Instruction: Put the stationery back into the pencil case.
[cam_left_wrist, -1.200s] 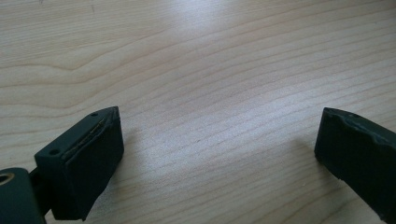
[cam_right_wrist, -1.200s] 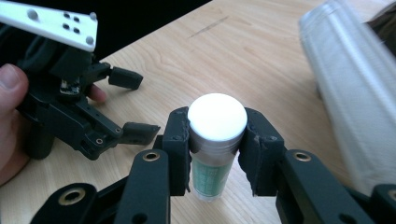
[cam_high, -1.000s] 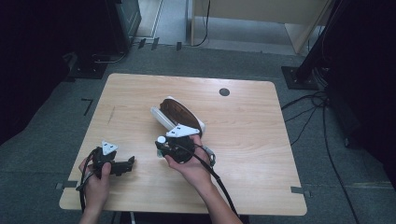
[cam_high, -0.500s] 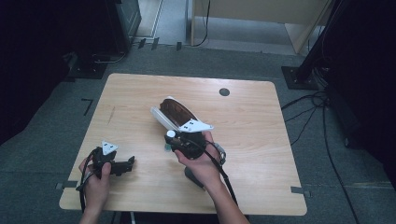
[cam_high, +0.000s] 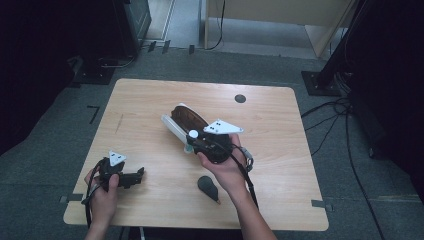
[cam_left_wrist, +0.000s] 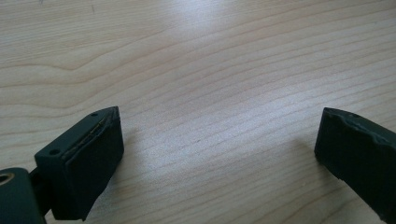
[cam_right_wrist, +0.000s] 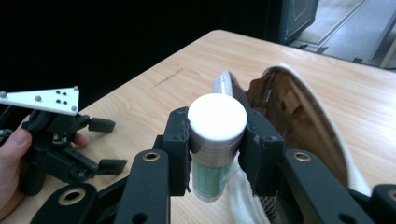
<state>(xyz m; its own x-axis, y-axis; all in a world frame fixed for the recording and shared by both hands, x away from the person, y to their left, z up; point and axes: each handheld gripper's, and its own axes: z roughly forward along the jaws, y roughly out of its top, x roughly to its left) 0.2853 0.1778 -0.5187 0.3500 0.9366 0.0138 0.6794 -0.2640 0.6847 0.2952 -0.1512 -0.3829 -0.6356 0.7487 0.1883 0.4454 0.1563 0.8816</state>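
A small tube with a white cap (cam_right_wrist: 217, 144) and a green label is clamped between the jaws of my right gripper (cam_right_wrist: 217, 145), held upright just above the near end of an open white pouch (cam_right_wrist: 299, 126) with a brown lining. From the high view, the right gripper (cam_high: 192, 141) is over the table's middle with the capped tube (cam_high: 192, 135) at the pouch (cam_high: 182, 120). My left gripper (cam_high: 139, 176) rests near the table's front left, open, nothing between its fingers (cam_left_wrist: 88, 158); bare wood lies under it.
A dark teardrop-shaped object (cam_high: 207, 186) lies on the wooden table (cam_high: 280, 165) near the front, beside the right forearm. A round dark grommet (cam_high: 240, 98) sits at the far side. Dark stands and cables surround the table on the floor.
The right gripper has moved right and slightly away from the person with the tube, uncovering the dark teardrop-shaped object on the table. The left gripper has stayed put.
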